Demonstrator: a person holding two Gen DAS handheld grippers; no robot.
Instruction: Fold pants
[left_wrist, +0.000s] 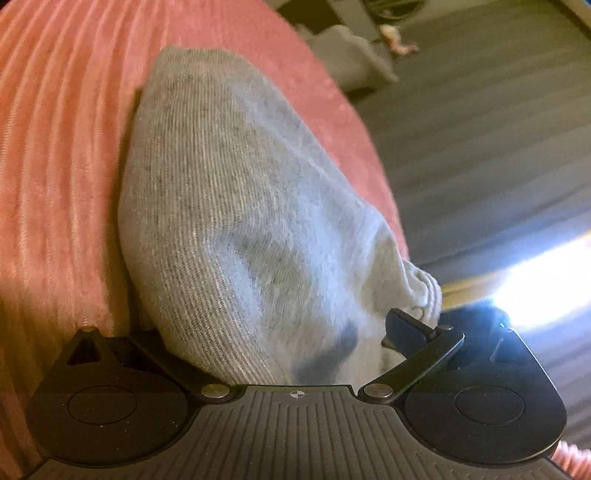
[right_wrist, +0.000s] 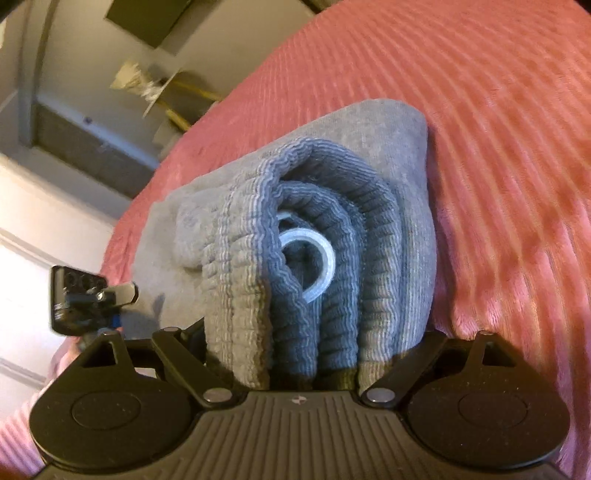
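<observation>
The grey pants (left_wrist: 236, 206) lie folded into a thick bundle on a pink ribbed bedspread (left_wrist: 55, 147). In the left wrist view the bundle fills the space between my left gripper's (left_wrist: 280, 354) fingers, which close on its near end. In the right wrist view the ribbed waistband (right_wrist: 306, 266) is folded over itself, with a white drawstring loop (right_wrist: 317, 258) in the middle. My right gripper (right_wrist: 306, 365) is shut on this waistband end. The other gripper (right_wrist: 85, 295) shows at the left, beside the bundle.
The bedspread (right_wrist: 498, 147) spreads wide to the right in the right wrist view. Past the bed's edge lies grey carpet (left_wrist: 480, 129) with a grey cloth (left_wrist: 351, 59) on it. A wall, a door and a vent (right_wrist: 85, 147) stand beyond the bed.
</observation>
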